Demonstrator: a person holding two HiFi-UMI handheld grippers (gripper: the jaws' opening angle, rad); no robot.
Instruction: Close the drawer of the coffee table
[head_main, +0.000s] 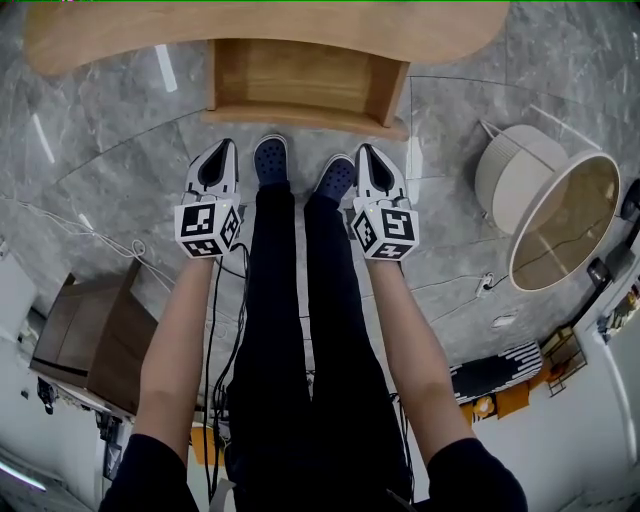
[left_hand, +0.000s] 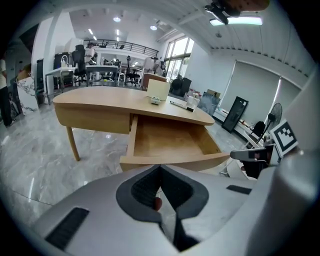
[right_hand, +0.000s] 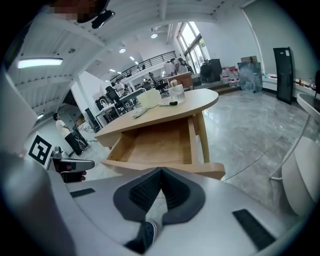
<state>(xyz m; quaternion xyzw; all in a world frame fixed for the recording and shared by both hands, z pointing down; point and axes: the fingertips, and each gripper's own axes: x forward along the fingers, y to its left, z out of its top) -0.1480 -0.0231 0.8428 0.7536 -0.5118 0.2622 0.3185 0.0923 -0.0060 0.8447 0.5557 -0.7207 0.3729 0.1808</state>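
There is one wooden coffee table (head_main: 100, 40), and it has one drawer (head_main: 300, 85). There are two grippers, the left gripper (head_main: 222, 150) and the right gripper (head_main: 366, 152), each carrying one marker cube (head_main: 207, 228). Two dark blue clogs (head_main: 270, 160) show. One round white side table (head_main: 520, 170), one dark brown cabinet (head_main: 90, 335) and one white box (left_hand: 158, 90) complete the count.

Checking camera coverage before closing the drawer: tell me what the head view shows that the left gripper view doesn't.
Head view only: the shoes and legs, a dark wooden cabinet on the floor. Left gripper view only: the pale box on the tabletop, a table leg. Both: the drawer, pulled open and empty.
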